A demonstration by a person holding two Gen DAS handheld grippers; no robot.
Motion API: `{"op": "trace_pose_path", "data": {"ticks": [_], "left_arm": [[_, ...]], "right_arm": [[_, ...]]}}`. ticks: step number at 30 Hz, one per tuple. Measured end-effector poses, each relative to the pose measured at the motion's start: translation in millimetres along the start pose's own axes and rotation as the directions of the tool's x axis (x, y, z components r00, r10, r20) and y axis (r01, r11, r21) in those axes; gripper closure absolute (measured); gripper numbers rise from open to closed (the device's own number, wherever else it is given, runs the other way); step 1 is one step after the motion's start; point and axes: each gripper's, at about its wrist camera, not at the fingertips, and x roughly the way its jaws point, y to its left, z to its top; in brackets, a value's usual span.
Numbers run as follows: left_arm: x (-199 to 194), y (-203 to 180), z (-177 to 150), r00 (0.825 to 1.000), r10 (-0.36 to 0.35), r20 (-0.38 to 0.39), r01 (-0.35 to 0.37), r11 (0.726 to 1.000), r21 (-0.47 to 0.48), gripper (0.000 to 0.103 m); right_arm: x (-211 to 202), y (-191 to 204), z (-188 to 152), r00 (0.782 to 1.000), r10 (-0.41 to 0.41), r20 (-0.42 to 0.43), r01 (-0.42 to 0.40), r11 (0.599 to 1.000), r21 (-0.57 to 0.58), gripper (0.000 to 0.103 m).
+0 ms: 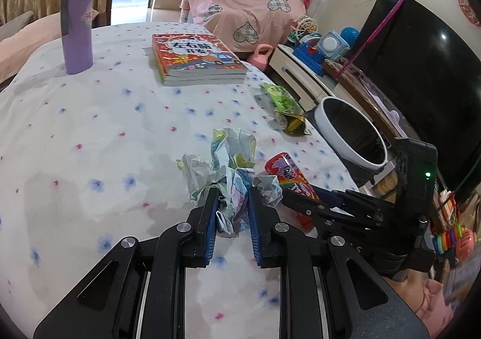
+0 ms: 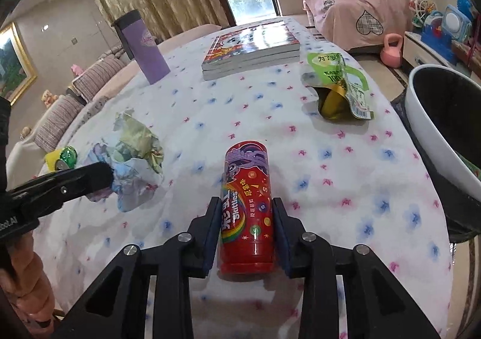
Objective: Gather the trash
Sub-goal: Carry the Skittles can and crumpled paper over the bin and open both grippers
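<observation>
A crumpled paper wad (image 1: 225, 170) lies on the flowered tablecloth; my left gripper (image 1: 233, 197) is shut on its near end. It also shows in the right wrist view (image 2: 135, 164), with the left gripper's fingers (image 2: 90, 178) against it. A red Skittles tube (image 2: 248, 206) lies on its side between the jaws of my right gripper (image 2: 245, 206), which press on its sides. The tube also shows in the left wrist view (image 1: 285, 170). A green snack pouch (image 2: 339, 86) lies open further back. A white bin with a black liner (image 2: 439, 128) stands at the table's right edge.
A purple tumbler (image 2: 147, 47) and a stack of books (image 2: 252, 47) stand at the far side of the table. A small green-and-yellow can (image 2: 61, 157) lies at the left edge. A TV (image 1: 421, 68), toys and a pink-covered sofa (image 1: 246, 8) are beyond the table.
</observation>
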Motion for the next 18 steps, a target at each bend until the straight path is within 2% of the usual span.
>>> {"op": "trace_pose_path", "data": {"ticks": [10, 18], "left_arm": [[7.0, -42.7, 1.5, 0.998, -0.064, -0.017, 0.065, 0.995, 0.069, 0.085], [20.8, -87.7, 7.6, 0.995, -0.094, -0.034, 0.098, 0.985, 0.142, 0.085]], "right_arm": [[-55.7, -29.6, -8.0, 0.994, -0.002, 0.108, -0.007, 0.996, 0.090, 0.070], [-96.0, -61.8, -12.0, 0.983, -0.050, 0.176, 0.023, 0.987, 0.157, 0.070]]}}
